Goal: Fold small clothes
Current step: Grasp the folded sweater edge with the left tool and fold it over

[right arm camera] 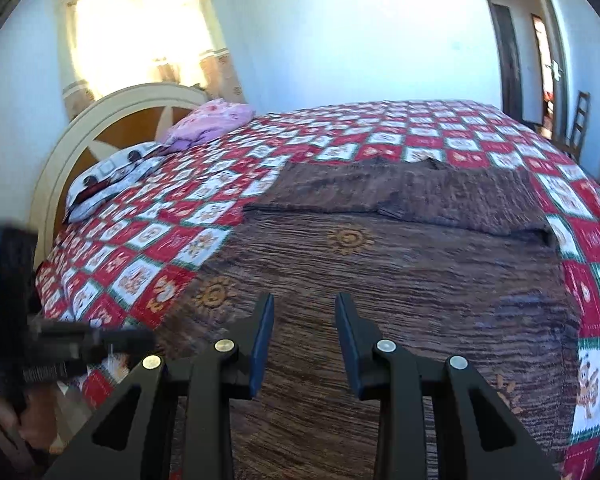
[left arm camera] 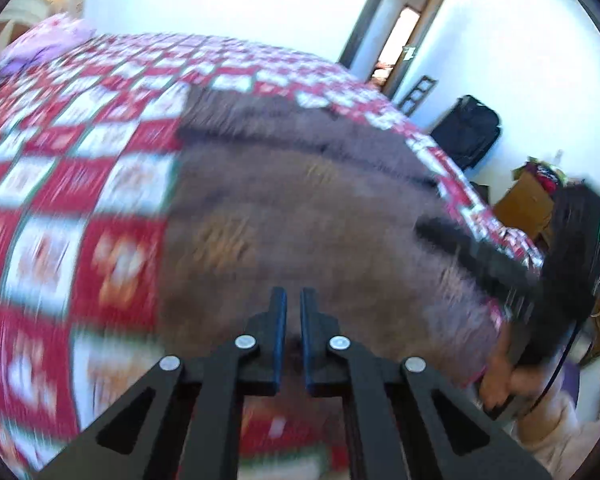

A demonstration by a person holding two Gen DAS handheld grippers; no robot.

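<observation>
**Soft brown garment spread on the quilted bed, ready for a fold**

The brown crinkled-fabric garment with small orange sun motifs (right arm camera: 380, 280) lies flat across the red-and-white checked patchwork quilt (right arm camera: 340, 136) that covers the bed. Its far portion looks already doubled over into a darker band, with a raised edge along it. The cloth should be light, limp and a little stretchy because of the crinkle; it will sag and drag rather than hold a shape, and is not fragile. A corner or the near hem is the sensible place to pinch, taking one layer only so the quilt is not lifted with it.

The left hand-held gripper (left arm camera: 293, 300) sits low over the garment's near edge with its blue pads almost pressed together, only a thin gap between them; the heavy blur leaves it unclear whether any cloth is pinched. The right hand-held gripper (right arm camera: 304, 308) hovers above the garment with jaws spread and nothing between them.

Beyond the garment, towards the cream-and-wood arched headboard (right arm camera: 112, 120), lie a pink bundle of cloth (right arm camera: 212, 120) and a white patterned pillow (right arm camera: 112, 176), both well apart from it. A black suitcase (left arm camera: 468, 130) stands against the wall past the garment's far side. The main obstruction is each gripper crowding the other near the same hem.
</observation>
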